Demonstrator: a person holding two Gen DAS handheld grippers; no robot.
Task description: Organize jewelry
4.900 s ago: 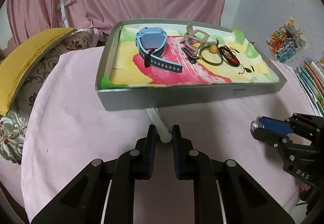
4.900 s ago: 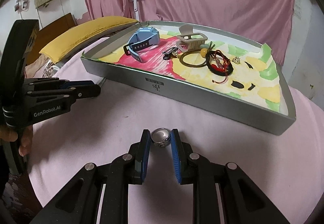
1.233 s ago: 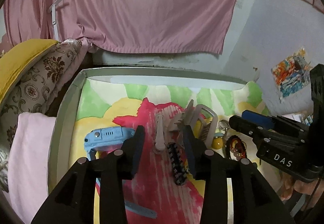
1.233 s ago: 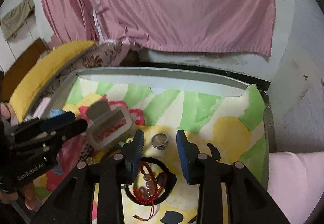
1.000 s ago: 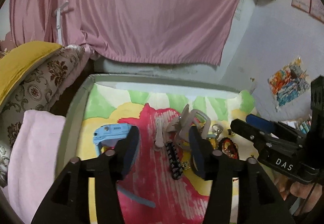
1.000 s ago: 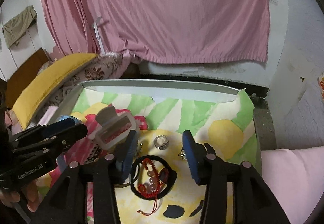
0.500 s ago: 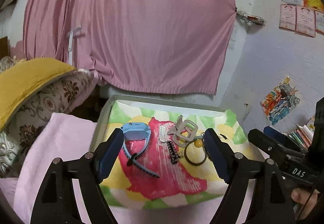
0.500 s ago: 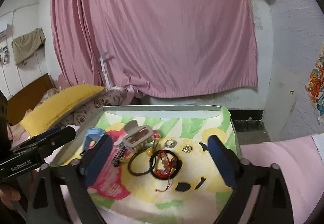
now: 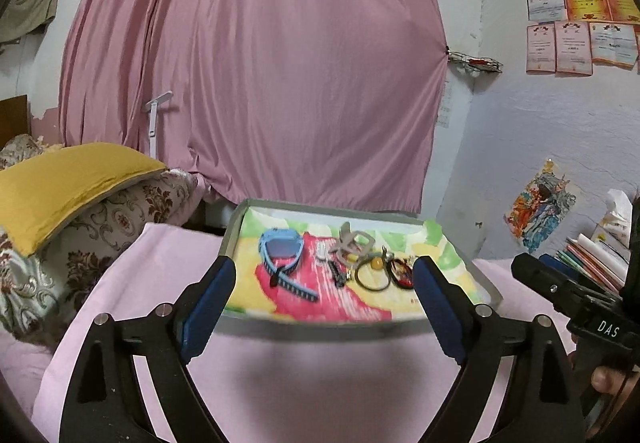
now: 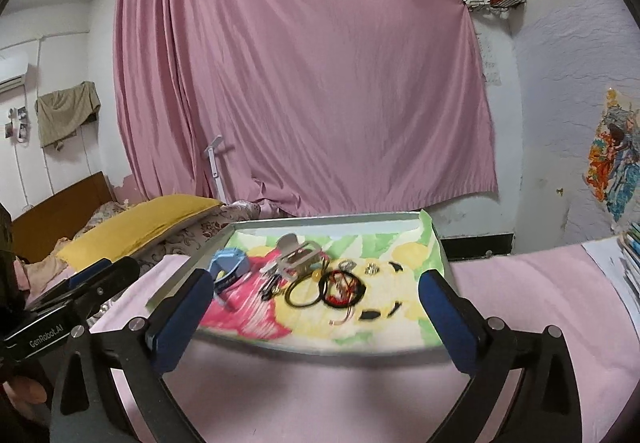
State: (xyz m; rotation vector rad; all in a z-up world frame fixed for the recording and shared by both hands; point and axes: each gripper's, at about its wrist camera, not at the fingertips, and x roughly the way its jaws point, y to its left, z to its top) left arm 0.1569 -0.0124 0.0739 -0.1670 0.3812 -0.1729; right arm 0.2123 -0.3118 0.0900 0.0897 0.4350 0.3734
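The left tongs (image 9: 324, 293) stand wide and are still opening, with nothing between the blue pads; the right tongs (image 10: 312, 307) are the same, spread wide, opening, and empty. Both hang over the pink-covered counter (image 9: 312, 375), just short of the near wall of the grey tray (image 9: 320, 325).

The jewelry all lies inside that tray, on its painted lining of red, yellow and green. Toward the tray's left end lies the blue watch (image 9: 282, 253), its strap trailing toward the near wall. Near the tray's middle sit a pale hair claw (image 9: 354, 245) and a small dark beaded strip (image 9: 336, 275). Right of these, a dark hair tie (image 9: 372, 275) with a yellow bead touches a red and black bracelet (image 9: 402, 273). From the right tongs' view, a silver ring (image 10: 346, 264) and a small sparkling piece (image 10: 373, 269) rest just beyond the bracelet, toward the tray's far wall.

Behind the tray hangs a pink curtain (image 9: 256, 83); left of it lies a yellow pillow (image 9: 60, 179).
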